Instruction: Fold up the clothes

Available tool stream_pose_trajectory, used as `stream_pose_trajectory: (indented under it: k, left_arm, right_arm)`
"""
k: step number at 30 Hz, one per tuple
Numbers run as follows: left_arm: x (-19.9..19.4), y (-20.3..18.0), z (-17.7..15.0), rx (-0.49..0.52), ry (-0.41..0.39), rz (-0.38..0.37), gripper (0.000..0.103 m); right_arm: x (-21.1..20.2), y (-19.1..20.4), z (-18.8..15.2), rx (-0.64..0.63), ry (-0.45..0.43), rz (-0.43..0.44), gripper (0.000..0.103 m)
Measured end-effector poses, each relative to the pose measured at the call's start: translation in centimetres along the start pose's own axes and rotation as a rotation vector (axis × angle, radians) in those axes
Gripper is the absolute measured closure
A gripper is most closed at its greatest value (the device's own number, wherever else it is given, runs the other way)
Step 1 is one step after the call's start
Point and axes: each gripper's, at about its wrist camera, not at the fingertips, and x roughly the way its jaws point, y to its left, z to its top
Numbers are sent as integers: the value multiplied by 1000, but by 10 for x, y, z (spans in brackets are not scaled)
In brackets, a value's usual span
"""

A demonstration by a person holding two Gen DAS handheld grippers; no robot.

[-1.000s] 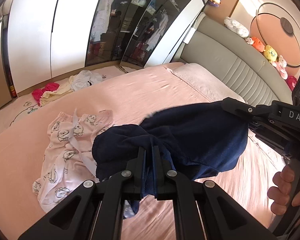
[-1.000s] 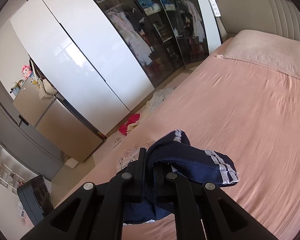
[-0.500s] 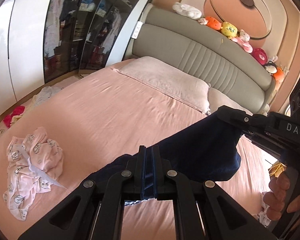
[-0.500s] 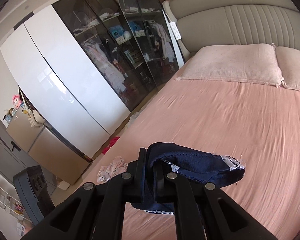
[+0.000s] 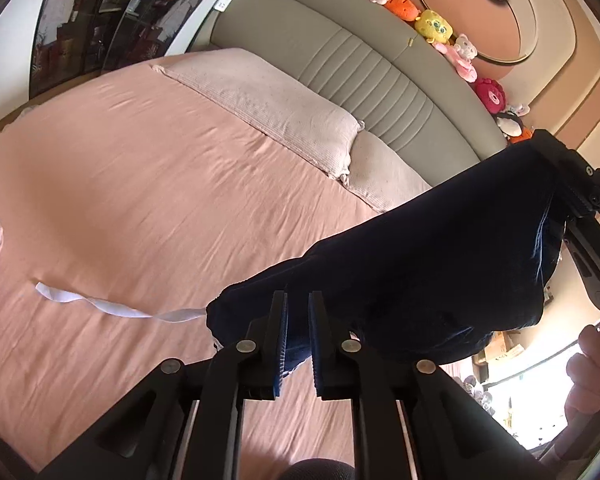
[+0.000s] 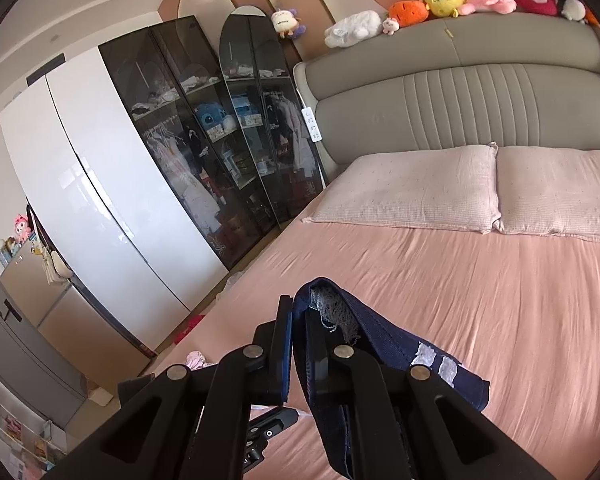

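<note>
While aloft, grippers point(image 5: 298, 336) (both) on garment point(image 5: 440, 264)

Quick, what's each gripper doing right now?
Left gripper: closed on the navy garment.
Right gripper: closed on the same navy garment.

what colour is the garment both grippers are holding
Dark navy garment, with pale patches near one edge; colour shows best in the left wrist view.
</note>
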Motion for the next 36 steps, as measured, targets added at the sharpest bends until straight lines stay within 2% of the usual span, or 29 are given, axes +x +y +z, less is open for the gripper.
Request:
stream_pose_trajectory:
  k: [2, 3, 4, 5, 6, 8, 10, 14, 16, 19, 23, 30, 32, 34, 36]
  left_arm:
    - [14, -12, -2, 16, 35, -14, 77]
    - [19, -19, -4, 24, 45, -25, 48]
    - [25, -26, -7, 29, 51, -44, 11]
    - [31, -32, -10, 31, 56, -67, 1]
    - [36, -39, -14, 29, 58, -106, 0]
    - [45, -52, -22, 31, 62, -190, 0]
    - [59, -65, -27, 52, 85, -161, 0]
    - [89, -82, -36, 69, 123, -54, 0]
    - [97, -85, -39, 53, 102, -4, 0]
    - [101, -93, -41, 30, 44, 34, 0]
    - [103, -110, -41, 39, -12, 20, 0]
    - [106, -141, -41, 55, -108, -4, 2]
    - [111, -146, -40, 55, -102, -26, 19]
    - [118, -150, -39, 51, -75, -53, 66]
    - [123, -153, -40, 56, -67, -42, 88]
  right_arm:
    - [-6, -11, 5, 0, -1, -10, 99]
    - [-9, -16, 7, 1, -1, -16, 99]
    - [-12, -21, 9, 1, -1, -20, 99]
    - [-16, -26, 11, 3, 0, -23, 99]
    - [-20, -30, 13, 2, -1, -21, 99]
    - [-29, -38, 18, -1, -5, -21, 99]
    - [-39, -45, 24, -4, -11, -20, 99]
    - [-63, -54, 36, -6, -41, -8, 99]
    - [-77, -54, 40, -19, -58, 2, 99]
    - [-97, -53, 45, -43, -86, 19, 99]
    - [-118, -55, 47, -67, -99, 48, 99]
    - [-141, -78, 45, -54, -72, 78, 99]
    - [-147, -84, 44, -56, -63, 81, 99]
    - [-150, -89, 44, -58, -60, 72, 99]
    - [-150, -97, 44, -43, -53, 78, 99]
